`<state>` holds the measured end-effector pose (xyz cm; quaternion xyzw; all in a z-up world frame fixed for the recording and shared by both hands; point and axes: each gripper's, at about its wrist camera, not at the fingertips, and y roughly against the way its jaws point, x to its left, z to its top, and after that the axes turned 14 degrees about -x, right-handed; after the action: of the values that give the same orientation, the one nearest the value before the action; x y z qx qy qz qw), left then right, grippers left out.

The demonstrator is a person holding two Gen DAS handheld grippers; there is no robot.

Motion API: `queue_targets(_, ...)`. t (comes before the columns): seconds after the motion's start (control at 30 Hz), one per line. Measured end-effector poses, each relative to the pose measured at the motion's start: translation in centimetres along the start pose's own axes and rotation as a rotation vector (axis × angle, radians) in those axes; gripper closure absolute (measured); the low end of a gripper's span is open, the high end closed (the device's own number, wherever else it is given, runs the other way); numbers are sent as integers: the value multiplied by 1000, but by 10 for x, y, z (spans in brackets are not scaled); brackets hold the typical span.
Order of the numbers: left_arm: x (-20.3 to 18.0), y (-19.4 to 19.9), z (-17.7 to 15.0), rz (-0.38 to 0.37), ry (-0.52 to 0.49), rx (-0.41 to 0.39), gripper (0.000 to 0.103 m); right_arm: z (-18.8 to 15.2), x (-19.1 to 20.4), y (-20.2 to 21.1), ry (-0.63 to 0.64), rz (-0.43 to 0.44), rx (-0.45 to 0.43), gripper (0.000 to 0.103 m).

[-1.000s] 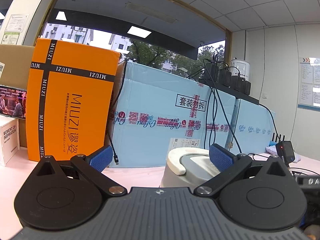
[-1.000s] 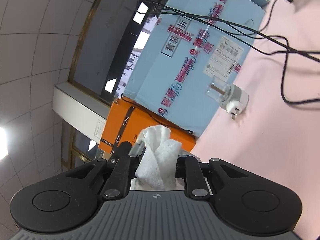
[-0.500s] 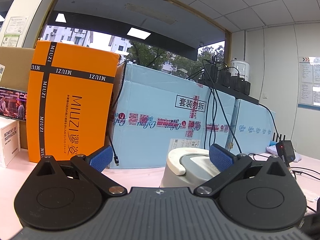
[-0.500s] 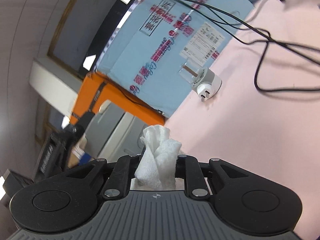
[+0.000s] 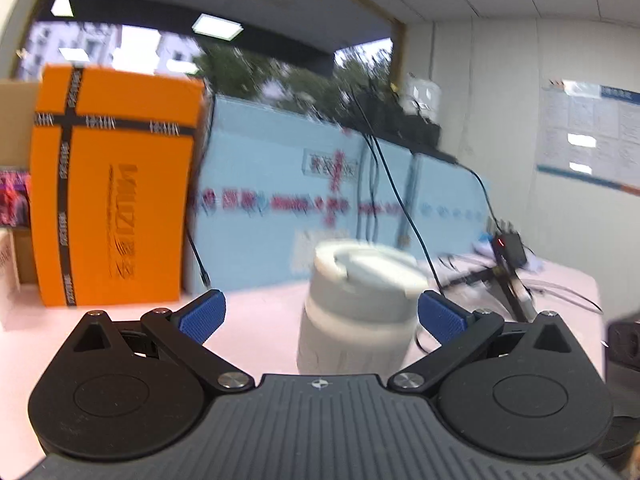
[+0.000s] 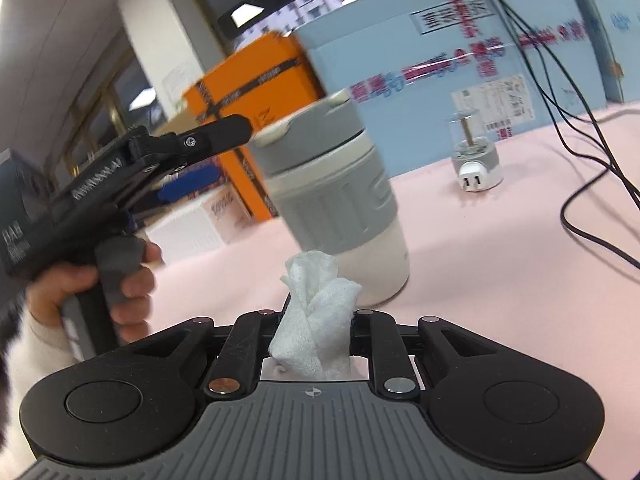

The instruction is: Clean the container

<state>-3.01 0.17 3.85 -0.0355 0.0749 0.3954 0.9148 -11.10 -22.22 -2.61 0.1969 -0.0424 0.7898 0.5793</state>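
A grey and white container [image 5: 356, 304] with a lid stands upright on the pink table [image 5: 256, 304]. My left gripper [image 5: 320, 316] is open, its blue pads either side of the container and apart from it. In the right wrist view the container [image 6: 336, 208] stands just ahead. My right gripper [image 6: 316, 320] is shut on a crumpled white wipe [image 6: 316, 316], held low in front of the container's base. The left gripper body [image 6: 120, 176], held by a hand, shows at the left there.
An orange MIUZI box [image 5: 112, 216] and a large blue carton [image 5: 320, 200] stand behind the container. Black cables [image 6: 592, 184] trail over the table at the right. A small grey plug adapter [image 6: 476, 164] sits near the carton. White boxes [image 6: 192, 228] stand at the left.
The right gripper has swung down and levelled out, now facing the container with the wipe. The left gripper has lifted and tilted, so more of the container shows between its pads.
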Motion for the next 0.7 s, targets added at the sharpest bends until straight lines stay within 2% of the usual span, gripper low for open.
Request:
queue_targets(0.17,-4,-3,-9,-80,14,94,0,-12,23,-14,171,-28,53,87)
queue_targets(0.33,-20,-12,-29,-143,-57,196,0,-17,34,-18,277,-70,51,86)
queue_targets(0.37,-22,-15,-32,-145,-68,213,0,-18,37,-17,303,-78,49,84)
queue_targets(0.47,-21,-22,-40,-131,-82,258,0,-21,44,-15,388,-102,41,64)
queue_targets(0.53,-20,-27,-44,-118,-89,286,0,-23,47,-14,425,-105,37,58)
queue_targets(0.6,-19,-30,-50,-105,-100,313,0,-24,49,-14,451,-110,37,47)
queue_targets(0.7,-20,-37,-58,-81,-141,365,0,-26,53,-11,499,-120,29,37)
